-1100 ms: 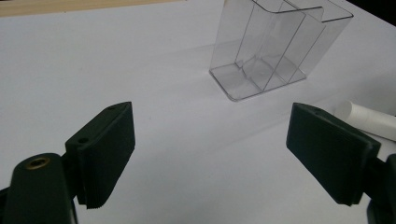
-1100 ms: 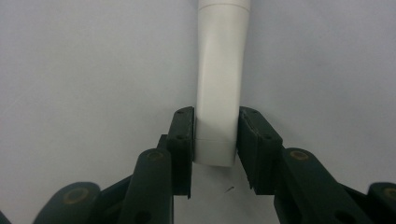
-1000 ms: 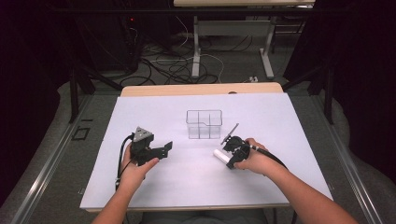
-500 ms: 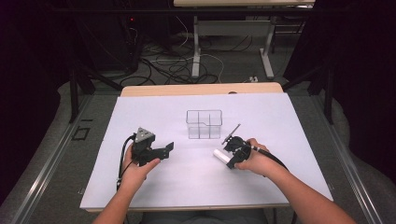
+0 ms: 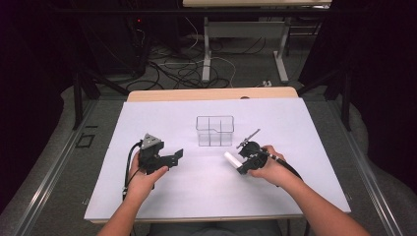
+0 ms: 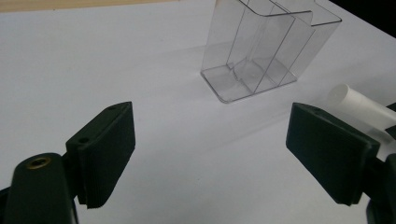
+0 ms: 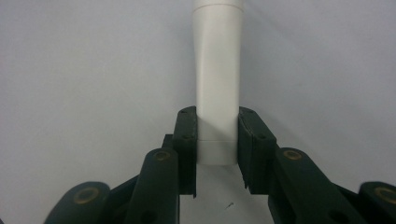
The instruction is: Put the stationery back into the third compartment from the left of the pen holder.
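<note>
My right claw (image 7: 217,140) is clamped on the flat end of a white tube (image 7: 217,70), one jaw pressed against each side; the tube's round end points away from the claw. From the high view I see the tube (image 5: 231,158) in the right claw (image 5: 242,164), just above the white surface (image 5: 295,128), near the front right corner of the clear divided organizer (image 5: 215,131). My left claw (image 5: 176,156) hovers over the surface with its jaws wide apart and nothing between them, well apart from the organizer (image 6: 268,44), which stands upright.
</note>
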A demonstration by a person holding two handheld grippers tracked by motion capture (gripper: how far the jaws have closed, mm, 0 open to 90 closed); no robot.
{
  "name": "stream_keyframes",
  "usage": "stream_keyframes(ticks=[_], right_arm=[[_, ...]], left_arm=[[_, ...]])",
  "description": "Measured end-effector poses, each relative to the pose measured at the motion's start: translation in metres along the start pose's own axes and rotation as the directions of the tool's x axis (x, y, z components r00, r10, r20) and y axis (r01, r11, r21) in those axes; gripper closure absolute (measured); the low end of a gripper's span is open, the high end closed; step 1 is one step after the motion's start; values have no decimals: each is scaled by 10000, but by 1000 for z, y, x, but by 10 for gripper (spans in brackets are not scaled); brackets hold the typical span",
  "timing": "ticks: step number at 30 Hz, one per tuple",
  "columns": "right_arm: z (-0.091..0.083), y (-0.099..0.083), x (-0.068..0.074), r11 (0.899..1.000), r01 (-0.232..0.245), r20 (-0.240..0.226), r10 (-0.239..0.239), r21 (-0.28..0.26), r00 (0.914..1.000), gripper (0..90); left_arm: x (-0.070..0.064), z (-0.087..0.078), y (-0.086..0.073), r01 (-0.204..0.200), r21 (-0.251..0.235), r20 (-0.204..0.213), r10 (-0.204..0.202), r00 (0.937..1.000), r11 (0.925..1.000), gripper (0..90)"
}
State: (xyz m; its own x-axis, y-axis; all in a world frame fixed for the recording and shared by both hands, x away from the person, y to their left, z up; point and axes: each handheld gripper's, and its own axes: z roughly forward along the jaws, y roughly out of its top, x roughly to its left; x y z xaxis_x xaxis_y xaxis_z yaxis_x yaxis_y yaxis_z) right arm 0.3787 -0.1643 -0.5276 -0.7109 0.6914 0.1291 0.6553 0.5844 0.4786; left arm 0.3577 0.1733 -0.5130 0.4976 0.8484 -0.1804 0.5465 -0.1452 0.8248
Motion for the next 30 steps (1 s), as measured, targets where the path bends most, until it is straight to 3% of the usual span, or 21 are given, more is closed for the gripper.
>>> stream_keyframes(ticks=[1, 2, 3, 6, 9, 10, 15, 18, 19, 20, 21, 24, 25, 27, 28, 30], right_arm=[[-12, 6, -2, 9846, 291, 77, -309, 1724, 9995, 707], [-14, 6, -2, 9872, 340, 108, -361, 1559, 9993, 707], [-7, 2, 0, 9996, -6, 65, 4, 285, 10000, 707], [-10, 1, 1, 9992, -160, -60, 158, -372, 9999, 707], [-12, 0, 2, 9937, 25, -33, -29, -1119, 10000, 707], [-14, 1, 4, 9933, -33, 41, 38, -1154, 10000, 707], [-17, 1, 11, 9647, 370, 480, -253, -2608, 9985, 707], [-20, 2, 15, 9466, 605, 695, -404, -3168, 9968, 707], [-21, 3, 16, 9397, 655, 776, -417, -3355, 9961, 707], [-22, 3, 18, 9257, 751, 898, -447, -3708, 9950, 707], [-22, 3, 18, 9257, 751, 898, -447, -3708, 9950, 707], [-24, 4, 22, 9074, 887, 1130, -458, -4108, 9925, 707], [-24, 4, 24, 8947, 995, 1285, -476, -4355, 9906, 707], [-25, 4, 26, 8854, 1105, 1419, -510, -4515, 9886, 707], [-26, 4, 27, 8738, 1149, 1473, -502, -4725, 9878, 707], [-26, 4, 30, 8604, 1245, 1653, -475, -4942, 9851, 706]], left_arm=[[1, 0, 0, 90, -25, 42, -90, 10000, 10000, 157], [1, -1, 1, 140, 3, 93, -140, 9999, 9999, 157], [2, -1, 1, 185, 9, 117, -185, 9998, 9998, 157], [3, -2, 2, 314, -106, 109, -313, 9995, 9995, 157], [4, -4, 3, 368, -282, 165, -363, 9992, 9989, 157], [4, -5, 3, 386, -332, 165, -380, 9991, 9987, 157], [4, -7, 6, 593, -521, 321, -577, 9978, 9969, 155], [3, -8, 7, 467, -600, 392, -444, 9982, 9971, 155], [2, -9, 8, 391, -631, 450, -363, 9983, 9972, 156], [1, -9, 8, 350, -625, 474, -321, 9984, 9974, 159], [0, -10, 9, 314, -644, 496, -283, 9984, 9974, 159], [-2, -11, 10, 277, -720, 606, -234, 9979, 9970, 165], [-2, -11, 10, 248, -752, 619, -202, 9979, 9969, 167], [-4, -11, 11, 267, -846, 622, -214, 9978, 9961, 169], [-4, -11, 11, 323, -883, 637, -267, 9976, 9956, 171], [-4, -11, 12, 407, -954, 701, -341, 9970, 9946, 172]])
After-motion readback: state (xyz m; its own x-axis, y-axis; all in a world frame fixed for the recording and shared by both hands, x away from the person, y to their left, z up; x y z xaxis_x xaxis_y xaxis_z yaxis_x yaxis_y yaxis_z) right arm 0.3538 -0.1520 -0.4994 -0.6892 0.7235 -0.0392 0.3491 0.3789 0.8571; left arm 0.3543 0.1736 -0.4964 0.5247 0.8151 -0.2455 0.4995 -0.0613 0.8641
